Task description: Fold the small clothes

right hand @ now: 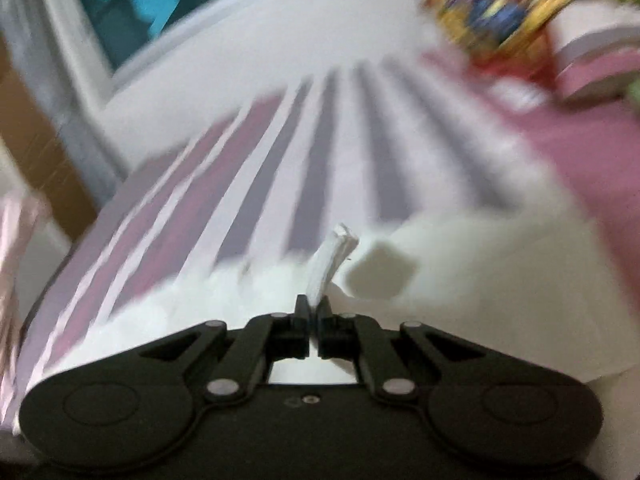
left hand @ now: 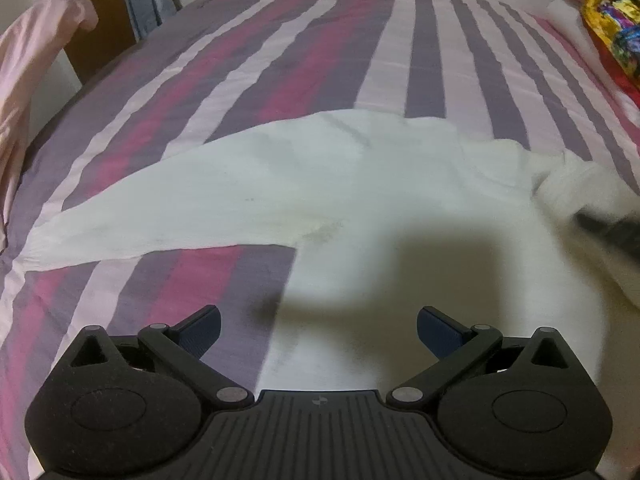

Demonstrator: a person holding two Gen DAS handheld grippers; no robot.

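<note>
Right gripper (right hand: 314,308): jaws pinched tight on a bunched edge of the white garment (right hand: 460,280), a strip of cloth sticking out past the tips. Right view is heavily blurred.

Left gripper (left hand: 318,326): jaws spread wide, nothing between the pads, hanging above the garment (left hand: 280,196) and casting a shadow on it.

One white garment, spread across the striped bedsheet (left hand: 304,56), one sleeve stretched out flat toward the left edge of the left view, the other side rumpled near a dark blurred shape at the right edge.

Count otherwise: one bed, one pink cloth (left hand: 36,64) hanging at left, one multicoloured bundle (left hand: 600,16) far right on the bed, one window (right hand: 152,4) in the right view.

No readable writing or labels anywhere; a small round emblem on the left gripper body is too small to read.
</note>
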